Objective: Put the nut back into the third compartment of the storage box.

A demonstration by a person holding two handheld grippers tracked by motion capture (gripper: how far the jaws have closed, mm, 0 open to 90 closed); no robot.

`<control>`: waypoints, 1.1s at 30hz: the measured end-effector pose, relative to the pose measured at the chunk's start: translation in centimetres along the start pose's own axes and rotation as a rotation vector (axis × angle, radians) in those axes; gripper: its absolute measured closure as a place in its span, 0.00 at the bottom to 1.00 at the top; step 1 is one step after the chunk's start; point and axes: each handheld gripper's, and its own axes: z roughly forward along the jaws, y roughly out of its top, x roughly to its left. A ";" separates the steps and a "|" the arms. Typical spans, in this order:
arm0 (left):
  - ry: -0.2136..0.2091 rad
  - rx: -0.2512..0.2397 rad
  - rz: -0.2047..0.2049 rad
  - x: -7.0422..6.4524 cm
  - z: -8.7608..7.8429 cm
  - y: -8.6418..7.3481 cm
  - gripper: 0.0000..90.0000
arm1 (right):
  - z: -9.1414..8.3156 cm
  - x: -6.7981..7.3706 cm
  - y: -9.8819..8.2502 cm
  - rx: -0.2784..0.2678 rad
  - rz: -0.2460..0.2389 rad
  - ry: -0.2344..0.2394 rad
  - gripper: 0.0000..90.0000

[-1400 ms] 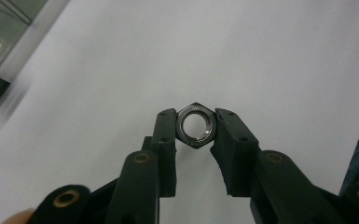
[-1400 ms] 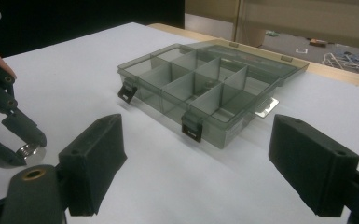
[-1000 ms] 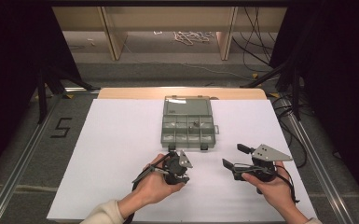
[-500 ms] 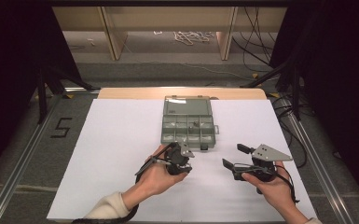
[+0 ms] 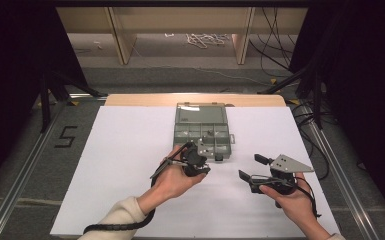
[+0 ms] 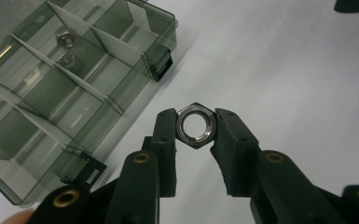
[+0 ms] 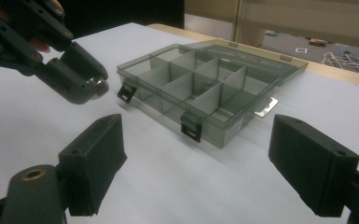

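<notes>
My left tool [image 6: 195,128] clenches a hex nut [image 6: 195,126] at the organizer box's [image 5: 201,131] six o'clock, probably airborne; my right tool [image 7: 196,163] gapes, released.

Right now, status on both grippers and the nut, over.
Left gripper shut on hex nut, beside the open organizer box. Right gripper open, empty, facing the box. Nothing in the way.

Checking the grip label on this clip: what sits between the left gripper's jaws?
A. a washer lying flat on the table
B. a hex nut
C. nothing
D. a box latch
B: in the left gripper view the left gripper pinches a metal hex nut by its flats, beside the open box.
</notes>
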 end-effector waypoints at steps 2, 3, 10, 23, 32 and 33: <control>0.003 -0.003 -0.010 0.1 0.1 0.2 0.78 | 0.0 0.0 0.0 0.000 0.000 0.000 0.21; 0.006 -0.004 -0.011 0.2 0.2 0.4 0.78 | 0.0 0.0 0.0 0.000 0.001 0.001 0.21; 0.021 -0.015 -0.017 0.8 0.6 1.1 0.78 | 0.1 0.0 0.0 -0.017 0.003 0.006 0.21; 0.061 -0.035 -0.054 2.2 1.6 2.7 0.78 | 0.2 0.0 -0.1 -0.026 0.007 0.014 0.21; 0.081 -0.062 -0.086 3.1 2.4 3.7 0.78 | 0.2 0.0 -0.1 -0.027 0.004 0.007 0.21; 0.083 -0.062 -0.086 3.2 2.5 3.7 0.78 | 0.1 -0.1 -0.1 -0.025 -0.011 -0.004 0.21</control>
